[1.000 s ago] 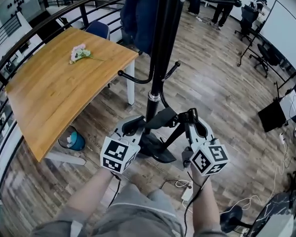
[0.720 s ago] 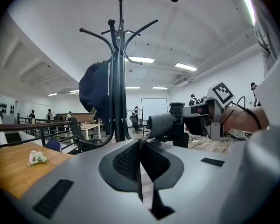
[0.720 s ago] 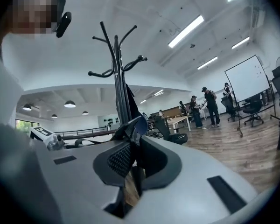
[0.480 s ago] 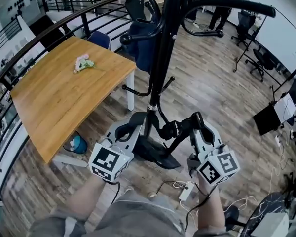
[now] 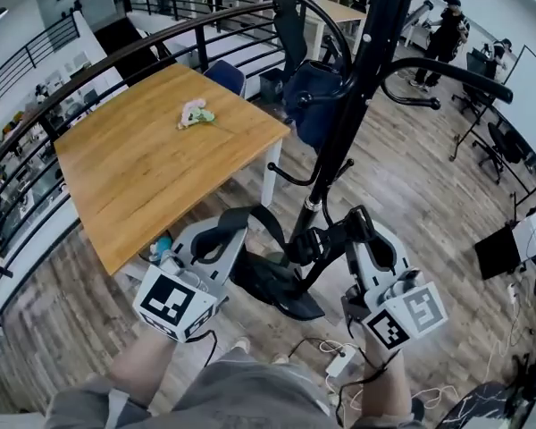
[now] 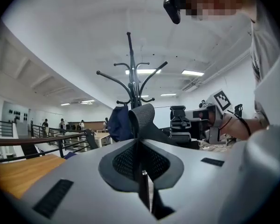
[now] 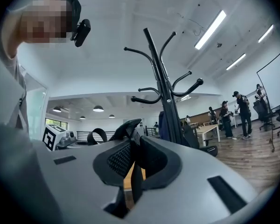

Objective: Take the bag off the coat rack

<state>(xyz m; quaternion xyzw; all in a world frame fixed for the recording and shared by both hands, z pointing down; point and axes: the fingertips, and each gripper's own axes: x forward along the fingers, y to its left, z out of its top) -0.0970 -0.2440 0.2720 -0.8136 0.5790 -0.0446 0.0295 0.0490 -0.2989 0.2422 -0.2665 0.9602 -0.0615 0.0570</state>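
Observation:
A black coat rack (image 5: 353,105) stands in front of me, and a navy bag (image 5: 314,104) hangs from one of its arms, also seen as the navy bag (image 6: 118,124) in the left gripper view. My left gripper (image 5: 246,228) is shut on a black webbing strap (image 5: 270,224) that loops out of its jaws. My right gripper (image 5: 341,233) is shut on the same strap close to the pole. The strap (image 6: 143,116) curls up past the left gripper (image 6: 139,141). In the right gripper view, a strap end (image 7: 129,127) sticks out of the right gripper (image 7: 133,143). I cannot follow the strap to the bag.
A wooden table (image 5: 134,172) with a small flower bunch (image 5: 195,114) stands to the left, a black railing (image 5: 80,74) behind it. The rack's base (image 5: 281,286) and a power strip (image 5: 339,361) lie on the floor. People (image 5: 447,27) and office chairs (image 5: 498,141) are at the back right.
Both grippers have risen along the rack pole with the strap still held between them. The head view has tilted up, bringing the hanging navy bag into view.

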